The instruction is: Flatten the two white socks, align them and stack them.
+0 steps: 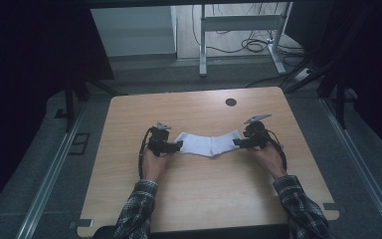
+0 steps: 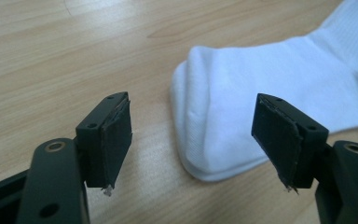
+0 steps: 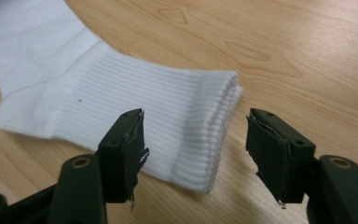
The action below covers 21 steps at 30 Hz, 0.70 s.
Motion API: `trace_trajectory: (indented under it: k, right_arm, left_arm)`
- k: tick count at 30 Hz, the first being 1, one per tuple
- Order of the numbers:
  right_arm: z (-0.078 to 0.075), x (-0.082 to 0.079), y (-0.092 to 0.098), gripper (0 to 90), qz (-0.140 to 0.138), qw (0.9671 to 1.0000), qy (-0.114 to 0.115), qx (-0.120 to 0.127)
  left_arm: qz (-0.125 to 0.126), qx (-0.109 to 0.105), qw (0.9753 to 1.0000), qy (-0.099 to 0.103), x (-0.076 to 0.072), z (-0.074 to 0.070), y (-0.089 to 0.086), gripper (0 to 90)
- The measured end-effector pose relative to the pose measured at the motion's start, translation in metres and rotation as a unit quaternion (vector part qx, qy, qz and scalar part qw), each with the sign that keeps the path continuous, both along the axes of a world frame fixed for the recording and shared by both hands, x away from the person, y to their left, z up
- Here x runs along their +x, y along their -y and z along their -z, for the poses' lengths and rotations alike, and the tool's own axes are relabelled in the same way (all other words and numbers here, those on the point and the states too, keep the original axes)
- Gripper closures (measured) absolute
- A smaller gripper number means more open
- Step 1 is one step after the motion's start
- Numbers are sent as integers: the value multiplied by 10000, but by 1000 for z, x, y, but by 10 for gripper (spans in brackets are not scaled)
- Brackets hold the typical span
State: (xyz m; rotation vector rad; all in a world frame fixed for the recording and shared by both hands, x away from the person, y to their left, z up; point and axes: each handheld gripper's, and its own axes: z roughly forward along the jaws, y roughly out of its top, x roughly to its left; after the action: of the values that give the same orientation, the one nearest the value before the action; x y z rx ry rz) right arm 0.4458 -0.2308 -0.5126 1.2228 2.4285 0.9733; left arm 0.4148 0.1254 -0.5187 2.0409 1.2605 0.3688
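A white sock (image 1: 208,143) lies flat on the wooden table (image 1: 199,204), bent in the middle. My left gripper (image 1: 179,146) is at its toe end and stands open. In the left gripper view the toe (image 2: 223,121) lies just ahead of the spread jaws, between them, untouched by the pads (image 2: 116,140). My right gripper (image 1: 236,142) is at the ribbed cuff end, also open. In the right gripper view the cuff (image 3: 200,126) lies partly between the jaws, and the gripper (image 3: 196,154) holds nothing.
A dark round hole (image 1: 231,102) sits in the table near its far edge. Beyond the table stand a metal desk frame (image 1: 238,30) and cables (image 1: 256,45) on the floor. Bare wood surrounds the sock on all sides.
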Motion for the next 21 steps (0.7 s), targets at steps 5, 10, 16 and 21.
trace_trajectory:
  k: [5,10,16,21]
  right_arm:
    - [-3,-6,1,317,-11,10000,25,35]
    - [-9,-12,3,287,-84,9998,41,189]
    - [-13,-22,6,228,-208,9997,3,87]
    - [-18,-29,10,197,-257,9996,26,109]
  left_arm:
    - [160,-92,9998,12,-6,-3,1,235]
    - [371,-134,9992,-100,-13,-4,3,212]
    - [489,-116,9987,-115,-22,-6,1,182]
    - [538,-113,9985,-82,-30,-11,-2,150]
